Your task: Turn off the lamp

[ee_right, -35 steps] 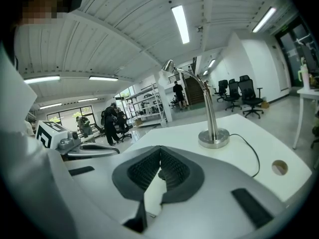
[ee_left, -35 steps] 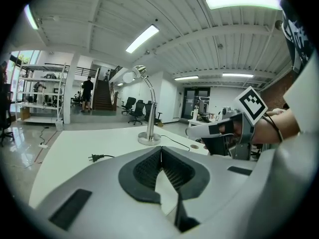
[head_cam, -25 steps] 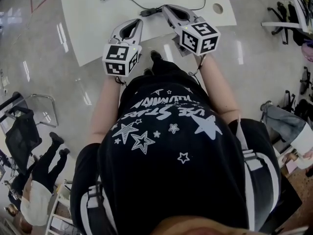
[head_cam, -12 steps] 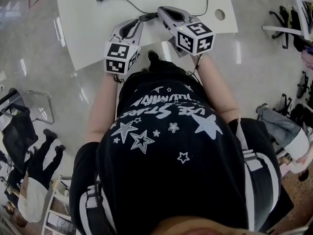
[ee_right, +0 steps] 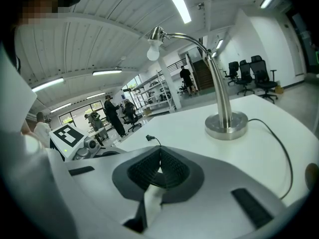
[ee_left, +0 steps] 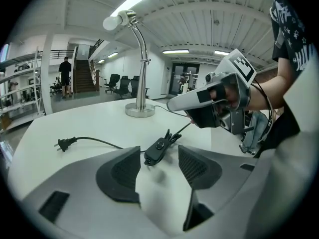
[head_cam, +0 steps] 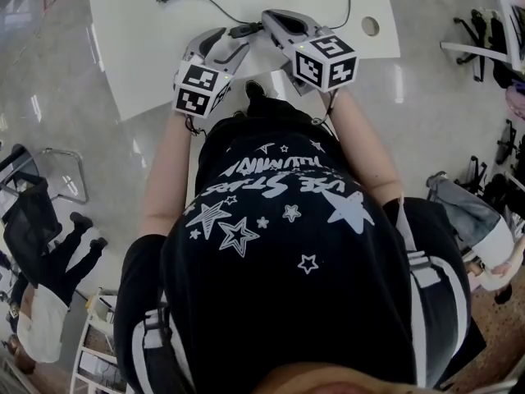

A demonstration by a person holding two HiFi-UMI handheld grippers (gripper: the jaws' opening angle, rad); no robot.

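A chrome gooseneck lamp [ee_left: 140,63] stands on the white table [head_cam: 148,48], its base [ee_right: 227,123] far from both grippers. Its black cord carries an inline switch [ee_left: 158,151], and its plug [ee_left: 64,143] lies loose on the tabletop. My left gripper [ee_left: 158,156] hangs low over the table, its jaws opening. The switch lies between the fingertips with neither pad pressing it. My right gripper [ee_right: 159,166] is shut, with nothing showing between its pads. It hovers just right of the switch [head_cam: 244,29], beside the left gripper [head_cam: 221,43].
The table's near edge runs just below the grippers, and a round cable hole [head_cam: 370,26] sits at its right corner. Office chairs [head_cam: 49,187], a person [head_cam: 49,286] and shelving stand on the glossy floor around me.
The left gripper's jaws have spread apart. Both grippers have moved forward and lower toward the switch on the table.
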